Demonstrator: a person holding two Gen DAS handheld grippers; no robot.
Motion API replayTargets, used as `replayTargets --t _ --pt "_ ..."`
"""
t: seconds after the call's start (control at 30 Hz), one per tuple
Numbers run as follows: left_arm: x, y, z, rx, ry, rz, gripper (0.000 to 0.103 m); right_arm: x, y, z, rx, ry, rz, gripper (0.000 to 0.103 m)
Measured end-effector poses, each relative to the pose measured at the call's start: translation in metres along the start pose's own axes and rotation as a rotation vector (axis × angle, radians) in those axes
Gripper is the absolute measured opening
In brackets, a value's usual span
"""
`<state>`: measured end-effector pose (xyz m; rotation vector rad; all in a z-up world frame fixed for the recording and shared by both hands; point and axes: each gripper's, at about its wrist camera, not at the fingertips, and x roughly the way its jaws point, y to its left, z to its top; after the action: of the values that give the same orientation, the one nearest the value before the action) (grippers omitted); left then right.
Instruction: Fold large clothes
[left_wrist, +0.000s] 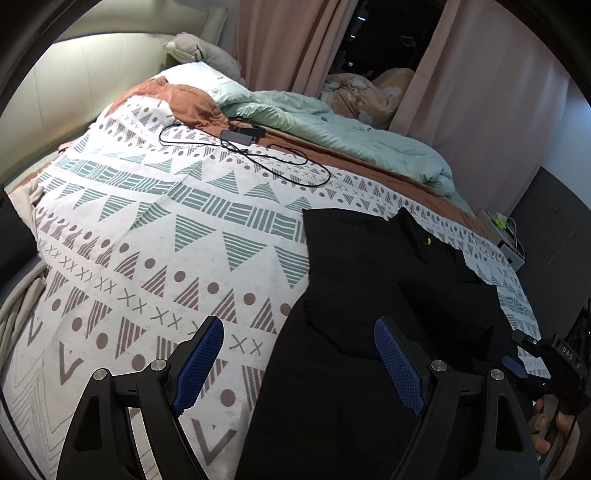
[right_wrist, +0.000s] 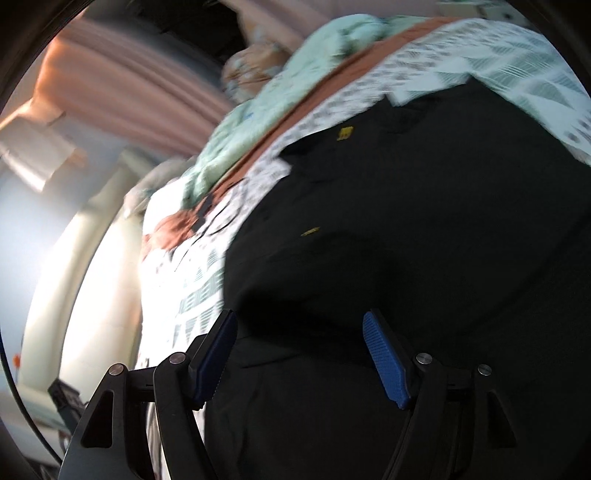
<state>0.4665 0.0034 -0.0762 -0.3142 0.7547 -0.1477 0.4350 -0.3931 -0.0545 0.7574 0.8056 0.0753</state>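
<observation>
Black garment (left_wrist: 376, 295) lies on patterned bedspread (left_wrist: 166, 240); both hand-held grippers, left (left_wrist: 299, 336) and right (right_wrist: 299, 328), gape empty.

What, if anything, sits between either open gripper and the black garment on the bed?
Nothing visible does. The left gripper hangs open over the black garment near its edge, and the right gripper is open directly above it. The black cable lies farther up the patterned blanket, clear of both.
</observation>
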Motion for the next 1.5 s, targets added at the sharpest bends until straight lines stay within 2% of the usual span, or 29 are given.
replayTargets --t 0.2,0.37,0.5,0.63,0.8,0.9,1.0,1.07,1.17,1.2,1.33,1.43,1.5 --pt "0.006 -0.051 -0.01 0.089 0.016 -0.025 0.085 -0.045 -0.074 0.002 0.19 -0.09 -0.076 0.071" --pt "0.023 -0.099 -0.026 0.176 0.041 -0.057 0.085 -0.059 -0.125 0.013 0.284 -0.138 -0.136 0.071" --pt "0.045 -0.138 -0.037 0.245 0.078 -0.074 0.085 -0.058 -0.152 0.019 0.337 -0.142 -0.116 0.07" --pt "0.064 -0.176 -0.045 0.314 0.114 -0.101 0.085 -0.05 -0.166 0.028 0.36 -0.139 -0.089 0.063" --pt "0.1 -0.217 -0.056 0.415 0.165 -0.068 0.085 -0.039 -0.172 0.047 0.348 -0.147 -0.086 0.062" --pt "0.128 -0.234 -0.061 0.452 0.21 -0.022 0.085 -0.035 -0.181 0.054 0.363 -0.151 -0.084 0.051" --pt "0.153 -0.243 -0.067 0.472 0.257 0.021 0.085 -0.032 -0.191 0.062 0.38 -0.16 -0.073 0.035" --pt "0.166 -0.246 -0.07 0.502 0.269 0.065 0.085 -0.03 -0.195 0.065 0.379 -0.162 -0.073 0.02" --pt "0.179 -0.247 -0.074 0.544 0.28 0.128 0.085 -0.026 -0.197 0.068 0.355 -0.171 -0.059 0.009" --pt "0.18 -0.245 -0.072 0.546 0.275 0.136 0.083 -0.027 -0.197 0.069 0.348 -0.177 -0.055 0.008" --pt "0.182 -0.237 -0.065 0.528 0.272 0.158 0.057 -0.038 -0.201 0.068 0.358 -0.229 -0.051 0.004" --pt "0.183 -0.234 -0.055 0.521 0.261 0.143 0.045 -0.047 -0.206 0.064 0.396 -0.268 -0.053 0.003" --pt "0.178 -0.234 -0.045 0.493 0.239 0.111 0.043 -0.052 -0.207 0.063 0.411 -0.294 -0.06 0.003"
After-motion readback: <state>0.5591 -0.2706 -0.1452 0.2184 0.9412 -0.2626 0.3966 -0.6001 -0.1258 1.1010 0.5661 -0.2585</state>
